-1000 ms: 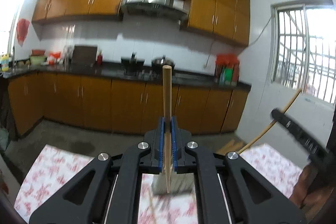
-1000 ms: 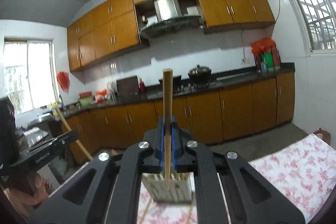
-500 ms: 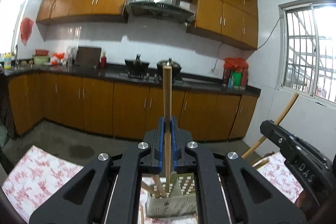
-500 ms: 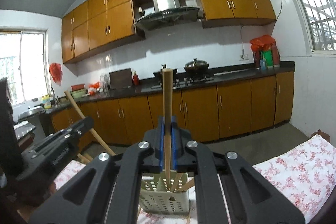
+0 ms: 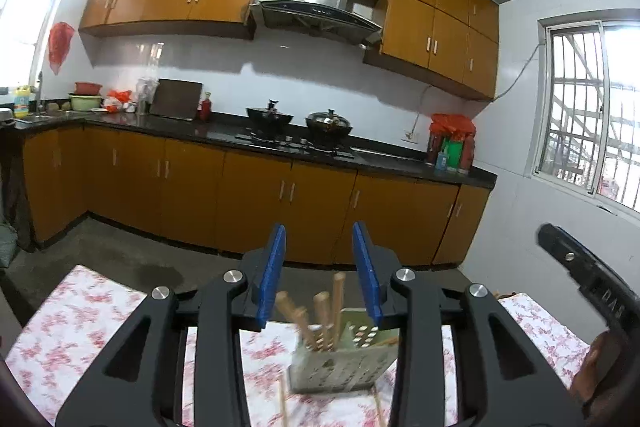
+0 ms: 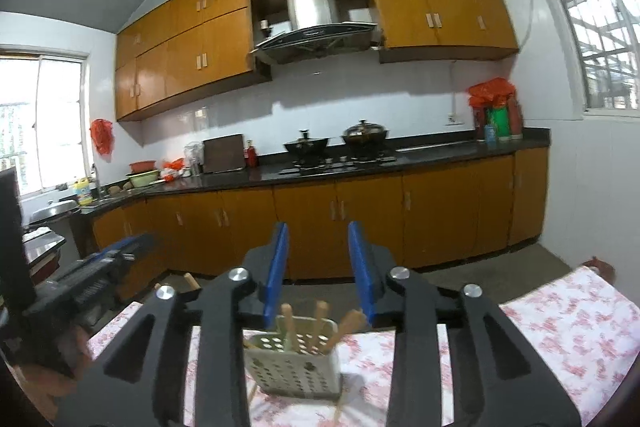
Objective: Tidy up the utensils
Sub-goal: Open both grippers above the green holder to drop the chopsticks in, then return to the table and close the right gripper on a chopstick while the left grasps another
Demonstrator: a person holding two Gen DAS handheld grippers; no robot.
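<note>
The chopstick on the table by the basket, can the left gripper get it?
Probably yes. The left gripper is open and empty, and the chopstick lies bare on the cloth beside the basket, nothing over it.

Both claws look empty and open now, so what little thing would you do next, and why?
Probably lower one gripper toward the loose chopsticks lying on the floral tablecloth beside the perforated holder. The left gripper and right gripper are both open and empty, and several chopsticks already stand in the holder.

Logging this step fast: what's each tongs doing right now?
Left tongs: open, holding nothing, above the utensil basket.
Right tongs: open, holding nothing, above the same basket.
</note>
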